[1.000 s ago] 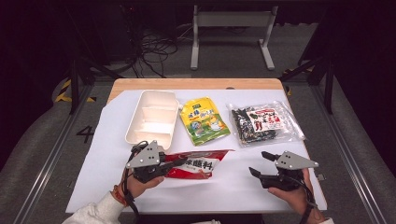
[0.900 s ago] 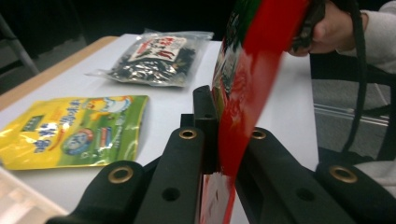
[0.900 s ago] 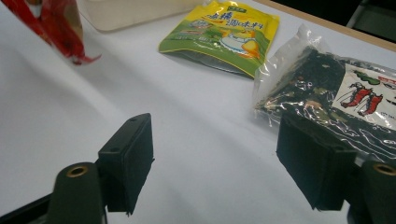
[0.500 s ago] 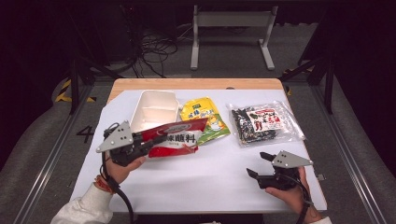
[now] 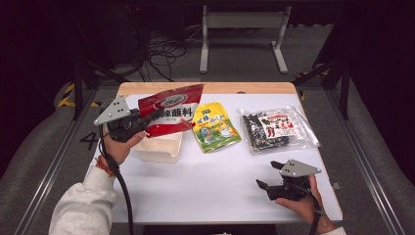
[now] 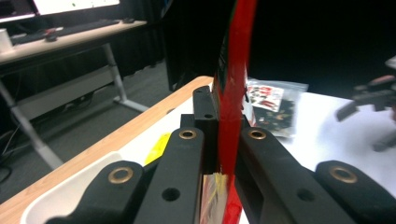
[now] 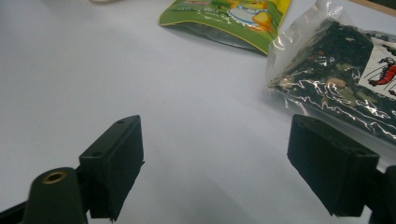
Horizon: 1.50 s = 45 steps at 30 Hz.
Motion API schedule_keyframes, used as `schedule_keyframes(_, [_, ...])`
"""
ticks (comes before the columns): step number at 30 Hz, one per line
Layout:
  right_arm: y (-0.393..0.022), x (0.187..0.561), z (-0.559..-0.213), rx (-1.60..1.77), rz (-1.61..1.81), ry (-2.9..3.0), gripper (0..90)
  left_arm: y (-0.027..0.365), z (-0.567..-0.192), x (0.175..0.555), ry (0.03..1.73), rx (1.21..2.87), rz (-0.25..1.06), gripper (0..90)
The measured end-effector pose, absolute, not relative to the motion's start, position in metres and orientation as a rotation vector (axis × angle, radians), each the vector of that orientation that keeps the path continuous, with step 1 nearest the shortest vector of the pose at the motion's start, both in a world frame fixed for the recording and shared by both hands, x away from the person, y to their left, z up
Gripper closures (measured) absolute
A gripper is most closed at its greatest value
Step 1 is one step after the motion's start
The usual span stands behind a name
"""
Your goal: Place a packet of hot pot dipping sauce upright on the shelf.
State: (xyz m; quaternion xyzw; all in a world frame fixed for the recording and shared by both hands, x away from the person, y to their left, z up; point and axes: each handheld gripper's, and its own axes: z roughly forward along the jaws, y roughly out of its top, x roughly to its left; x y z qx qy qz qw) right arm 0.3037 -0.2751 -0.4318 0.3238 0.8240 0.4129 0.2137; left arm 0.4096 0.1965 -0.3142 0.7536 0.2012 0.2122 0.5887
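White surface (image 5: 215, 186) is carrying a white tray (image 5: 161, 149); above it the left claw (image 5: 147, 119), clamped shut, is gripping the red packet (image 5: 171, 108) by its edge, risking slipping; the right claw (image 5: 269, 176) is gaping empty.

We see a white-topped counter (image 5: 215, 186) with a wooden far edge filling the middle of the frame. Directly on it lie three things — a white tray (image 5: 159, 149) at centre left, a green pouch (image 5: 214, 128) at the centre, a clear bag of dark bits (image 5: 276, 129) at right.
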Motion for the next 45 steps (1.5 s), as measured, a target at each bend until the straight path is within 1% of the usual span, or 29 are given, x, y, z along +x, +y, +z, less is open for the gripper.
schedule_keyframes(9, [-0.272,0.306,-0.438,0.903,1.109,2.32,18.5,0.203,-0.323,0.451,0.541,1.771,0.508,90.0])
schedule_keyframes(16, [-0.276,0.3,-0.442,0.935,1.084,2.32,18.5,0.207,-0.327,0.476,0.57,1.798,0.52,90.0])
schedule_keyframes(24, [-0.285,0.289,-0.446,0.987,1.063,2.305,18.5,0.206,-0.329,0.498,0.569,1.839,0.518,90.0])
schedule_keyframes(32, [-0.293,0.28,-0.449,1.031,1.051,2.287,18.5,0.197,-0.342,0.525,0.586,1.884,0.506,90.0])
schedule_keyframes(37, [-0.296,0.276,-0.451,1.051,1.043,2.282,18.6,0.193,-0.35,0.536,0.591,1.907,0.495,90.0])
schedule_keyframes(45, [-0.297,0.272,-0.454,1.071,1.03,2.286,19.0,0.19,-0.355,0.55,0.576,1.927,0.513,90.0])
